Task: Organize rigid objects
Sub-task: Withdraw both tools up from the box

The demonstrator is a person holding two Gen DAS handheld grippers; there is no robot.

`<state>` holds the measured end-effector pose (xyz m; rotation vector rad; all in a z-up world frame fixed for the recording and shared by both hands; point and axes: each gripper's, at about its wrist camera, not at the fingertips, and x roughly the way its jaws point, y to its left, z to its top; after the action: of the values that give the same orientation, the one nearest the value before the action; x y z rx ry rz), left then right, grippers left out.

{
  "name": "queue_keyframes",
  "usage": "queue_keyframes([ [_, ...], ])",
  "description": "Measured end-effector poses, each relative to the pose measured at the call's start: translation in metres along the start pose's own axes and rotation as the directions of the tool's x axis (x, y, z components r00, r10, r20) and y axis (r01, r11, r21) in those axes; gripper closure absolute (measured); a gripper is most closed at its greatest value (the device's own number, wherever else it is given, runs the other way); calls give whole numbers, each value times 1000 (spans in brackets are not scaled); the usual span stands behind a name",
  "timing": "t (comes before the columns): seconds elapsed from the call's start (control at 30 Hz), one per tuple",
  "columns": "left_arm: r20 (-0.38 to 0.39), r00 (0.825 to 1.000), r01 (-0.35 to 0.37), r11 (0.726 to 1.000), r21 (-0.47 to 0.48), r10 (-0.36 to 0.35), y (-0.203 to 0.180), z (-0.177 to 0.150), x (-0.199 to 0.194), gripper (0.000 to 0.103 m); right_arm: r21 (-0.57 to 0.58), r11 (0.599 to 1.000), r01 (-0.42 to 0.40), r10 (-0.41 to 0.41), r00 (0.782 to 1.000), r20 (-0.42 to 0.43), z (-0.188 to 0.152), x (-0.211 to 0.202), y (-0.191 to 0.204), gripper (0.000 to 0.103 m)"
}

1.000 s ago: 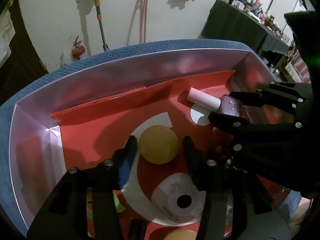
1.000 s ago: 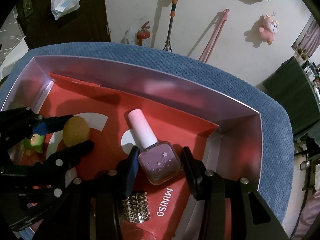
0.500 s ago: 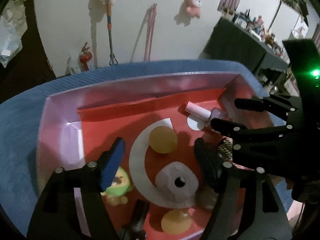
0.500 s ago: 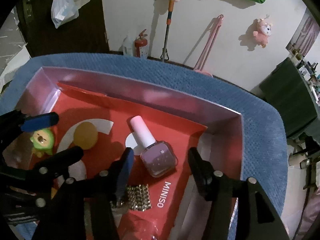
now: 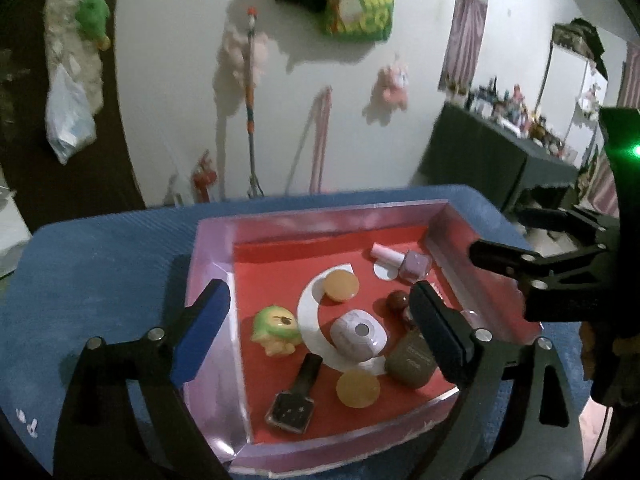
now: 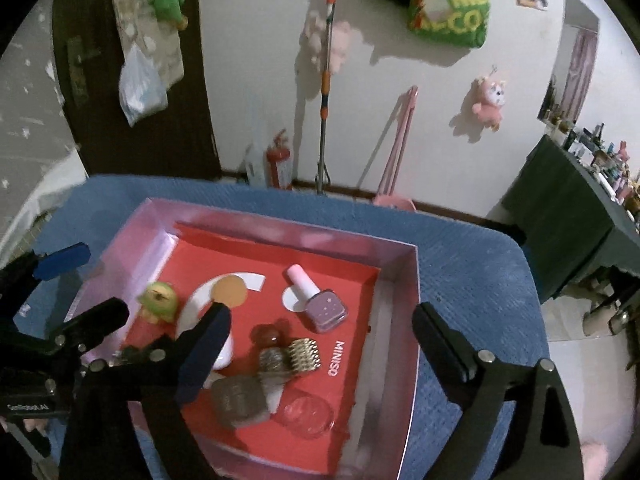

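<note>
A pink-walled box with a red floor (image 5: 224,280) (image 6: 404,320) sits on a blue table. In it lie a lilac nail polish bottle with pink cap (image 5: 404,262) (image 6: 318,300), a dark nail polish bottle (image 5: 296,396), two amber discs (image 5: 340,286) (image 5: 357,388), a green figurine (image 5: 276,330) (image 6: 158,300), a white tape roll (image 5: 358,334), an olive case (image 5: 410,362) (image 6: 238,400), a gold studded piece (image 6: 304,354) and a clear disc (image 6: 308,416). My left gripper (image 5: 320,324) and right gripper (image 6: 320,336) are both open, empty, above the box.
The blue cloth-covered table (image 5: 100,264) (image 6: 472,264) surrounds the box. A white wall with a mop (image 6: 326,92), plush toys and a fire extinguisher (image 6: 278,160) stands behind. A dark table with clutter (image 6: 580,200) is at the right.
Both grippers have pulled back and up from the box. The right gripper, which straddled the lilac bottle, has opened wider and left it lying in the box. More objects are in view.
</note>
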<state>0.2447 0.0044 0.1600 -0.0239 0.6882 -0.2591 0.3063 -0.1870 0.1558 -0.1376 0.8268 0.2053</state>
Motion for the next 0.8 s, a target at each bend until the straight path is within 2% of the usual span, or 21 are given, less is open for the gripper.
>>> queue_keyframes([
  [0.03, 27, 1000, -4, 1000, 5, 4, -1, -4, -8, 11, 9, 1000, 0, 0, 1000, 27, -5, -9, 0, 0],
  [0.2, 97, 994, -48, 999, -20, 49, -2, -19, -30, 9, 9, 1000, 5, -6, 991, 131, -34, -39, 10, 0],
  [0.37, 140, 985, -95, 995, -43, 100, -3, -39, -38, 9, 9, 1000, 28, -30, 979, 204, -65, -48, 19, 0],
  [0.47, 166, 977, -126, 991, -38, 130, -7, -51, -36, 9, 24, 1000, 18, -22, 976, 217, -79, -42, 22, 0],
  [0.63, 141, 980, -138, 990, -15, 139, -14, -68, -14, 9, 18, 999, 39, -42, 970, 240, -95, -26, 26, 0],
  [0.8, 131, 978, -167, 986, 18, 163, -21, -79, 1, 9, 56, 998, 22, -36, 965, 261, -106, -11, 22, 0],
])
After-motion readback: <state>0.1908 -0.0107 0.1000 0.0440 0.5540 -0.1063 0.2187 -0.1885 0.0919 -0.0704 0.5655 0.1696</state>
